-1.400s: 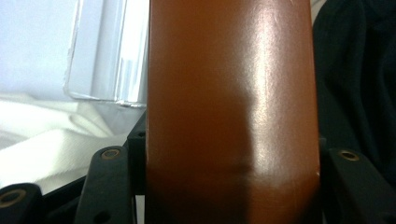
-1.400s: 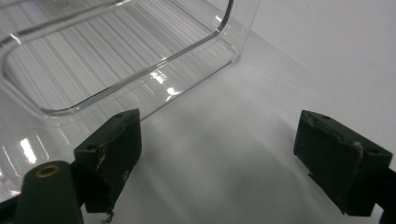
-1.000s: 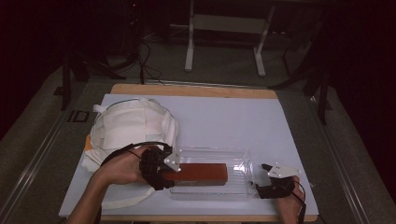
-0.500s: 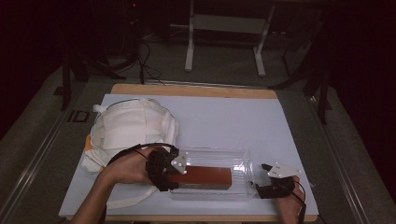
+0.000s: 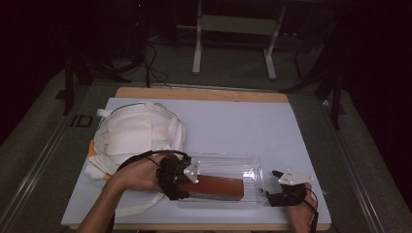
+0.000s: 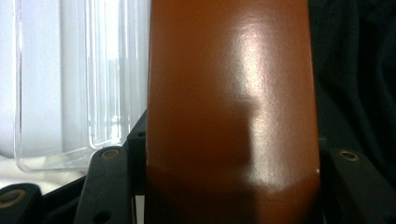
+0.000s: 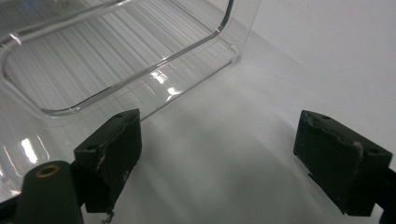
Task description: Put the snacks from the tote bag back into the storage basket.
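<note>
Far left on the white table cover [image 5: 233,121]: a white cloth bag [image 5: 133,136], crumpled, straps loose, with an orange patch at its left edge. It lies just beside the left hand.

Left gripper [image 5: 187,182]: held level and pointing right, its jaws clamped on the left end of a brown box [image 5: 216,187]. In the left gripper view the brown box [image 6: 231,107] sits between the two black jaws, glossy face toward the camera, both jaws hard against its sides.

The box lies lengthwise in a clear plastic tray [image 5: 243,165] near the front edge of the table. Whether its far end rests on the tray floor or hangs above it cannot be told. Ribbed wall of the clear plastic tray [image 6: 60,93] shows left of the box.

Right gripper [image 5: 274,194]: at the tray's right end, on the table. In the right gripper view, the right gripper [image 7: 217,154] has jaws spread wide with nothing between them; the near jaw sits just beside the corner of the clear plastic tray [image 7: 140,70].
</note>
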`<state>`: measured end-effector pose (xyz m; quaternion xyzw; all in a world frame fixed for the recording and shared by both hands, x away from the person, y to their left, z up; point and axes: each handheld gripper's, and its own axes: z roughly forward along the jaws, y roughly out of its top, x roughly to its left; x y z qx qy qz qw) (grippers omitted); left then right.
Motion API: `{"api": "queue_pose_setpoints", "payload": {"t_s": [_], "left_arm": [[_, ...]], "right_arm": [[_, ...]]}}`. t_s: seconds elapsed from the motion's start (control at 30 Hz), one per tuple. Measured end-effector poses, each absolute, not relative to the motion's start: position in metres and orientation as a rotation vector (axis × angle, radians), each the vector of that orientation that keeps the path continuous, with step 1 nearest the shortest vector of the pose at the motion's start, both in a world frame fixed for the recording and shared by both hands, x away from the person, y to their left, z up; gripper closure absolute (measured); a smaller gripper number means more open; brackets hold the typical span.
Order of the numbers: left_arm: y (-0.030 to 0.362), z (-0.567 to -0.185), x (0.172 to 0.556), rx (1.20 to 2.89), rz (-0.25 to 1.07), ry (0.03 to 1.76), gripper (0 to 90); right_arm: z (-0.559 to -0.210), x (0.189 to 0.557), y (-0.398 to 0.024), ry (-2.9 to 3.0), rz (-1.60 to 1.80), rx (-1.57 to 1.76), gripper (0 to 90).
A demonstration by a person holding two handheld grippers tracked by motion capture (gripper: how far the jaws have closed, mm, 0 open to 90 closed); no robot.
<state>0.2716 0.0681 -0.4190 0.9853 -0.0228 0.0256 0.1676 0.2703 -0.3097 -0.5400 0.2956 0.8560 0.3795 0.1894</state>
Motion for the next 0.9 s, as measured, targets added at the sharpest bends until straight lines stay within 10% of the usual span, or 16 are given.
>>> {"api": "queue_pose_setpoints", "payload": {"t_s": [0.9], "left_arm": [[0.038,-0.429,0.276,2.850,0.092,-0.147,42.5]], "right_arm": [[-0.540,0.271,-0.310,2.409,1.068,0.830,15.1]]}}
